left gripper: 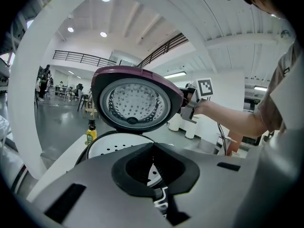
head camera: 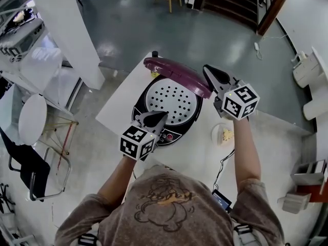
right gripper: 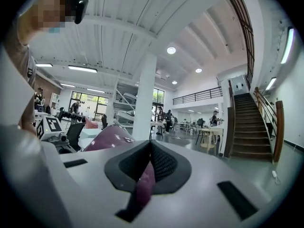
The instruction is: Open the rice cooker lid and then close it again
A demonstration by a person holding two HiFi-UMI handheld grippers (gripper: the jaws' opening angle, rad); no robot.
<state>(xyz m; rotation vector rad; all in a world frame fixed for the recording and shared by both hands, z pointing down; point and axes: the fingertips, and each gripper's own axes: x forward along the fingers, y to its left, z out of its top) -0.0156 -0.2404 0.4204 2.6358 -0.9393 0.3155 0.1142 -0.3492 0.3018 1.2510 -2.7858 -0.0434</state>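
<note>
Your right gripper [head camera: 209,72] has its jaws pressed nearly together, pinching the edge of the purple lid [head camera: 177,75]. In the right gripper view that purple rim runs straight through the narrow slot between the pads. The gripper points roughly level and meets the lid at its right end, above the right rear of the rice cooker [head camera: 139,109].

Your left gripper [head camera: 160,116] has its jaws closed tip to tip. The left gripper view shows no object clamped between them, only the cooker's interior through the hollow behind the tips. It tilts slightly downward, with the tips over the cooker's front rim, just above the control panel [head camera: 166,136]. Whether the tips touch the rim cannot be told.

The lid stands raised and tilted on the far side of the cooker. Its underside, with a round perforated metal plate [left gripper: 135,103], faces back toward your left gripper. The pot opening is uncovered, and a white perforated tray [head camera: 171,102] lies inside it.

The rice cooker sits near the middle of a white table [head camera: 115,114], with its panel toward you. Behind the cooker, by the table's far corner, stands a small yellow bottle [left gripper: 91,133] with a dark cap. To the right of the cooker, near your right forearm, is a small round white dish [head camera: 224,135] holding something yellowish. A thin dark cable [head camera: 223,164] runs from that side of the table toward your body.
</note>
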